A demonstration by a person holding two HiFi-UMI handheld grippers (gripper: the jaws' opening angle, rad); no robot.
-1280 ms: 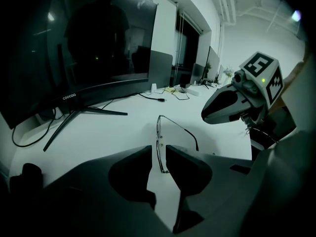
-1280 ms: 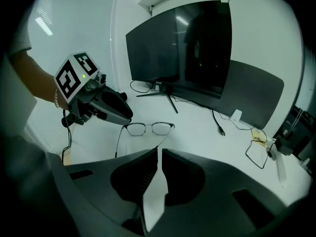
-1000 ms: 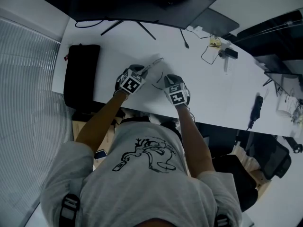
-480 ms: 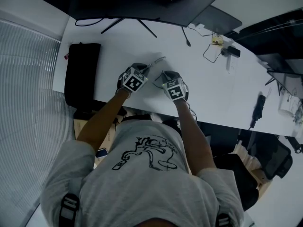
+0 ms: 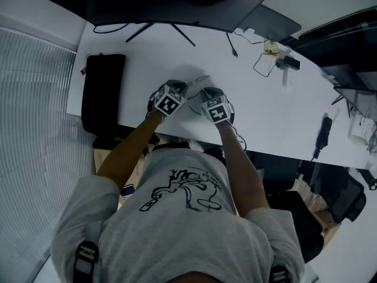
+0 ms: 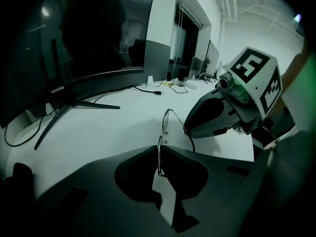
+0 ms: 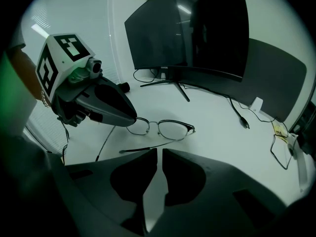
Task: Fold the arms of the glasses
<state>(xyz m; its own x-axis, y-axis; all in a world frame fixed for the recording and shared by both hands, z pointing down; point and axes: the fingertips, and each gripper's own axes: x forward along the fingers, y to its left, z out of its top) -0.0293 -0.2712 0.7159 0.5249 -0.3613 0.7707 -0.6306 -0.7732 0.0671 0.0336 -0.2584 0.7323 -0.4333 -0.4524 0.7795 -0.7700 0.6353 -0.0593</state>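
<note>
Desk: a long white table (image 5: 277, 117), mostly bare, in dim light, with a person in a grey T-shirt (image 5: 177, 217) leaning over its near edge.
Monitor: a wide, curved dark screen (image 5: 177, 5) stands on splayed legs at the far side; a grey panel (image 7: 276, 78) sits behind it.
Clutter: a black pouch (image 5: 101, 93) lies at the desk's left end, and loose cables (image 5: 265, 63) trail to the right of the monitor.
Room: ribbed window blinds (image 5: 29, 128) run along the left wall; more desks and screens recede into the background.
Glasses: the thin-rimmed glasses (image 7: 175, 130) stand in front of the monitor, near the desk's front edge and between the two tools, both arms unfolded.
Left gripper: the left gripper (image 6: 160, 154) pinches one end of the frame, jaws pressed together on the rim.
Right gripper: the right gripper (image 7: 159, 154) has its jaws nearly together, a thin slit between them, nothing in it; one arm of the glasses lies just beyond its tips.
</note>
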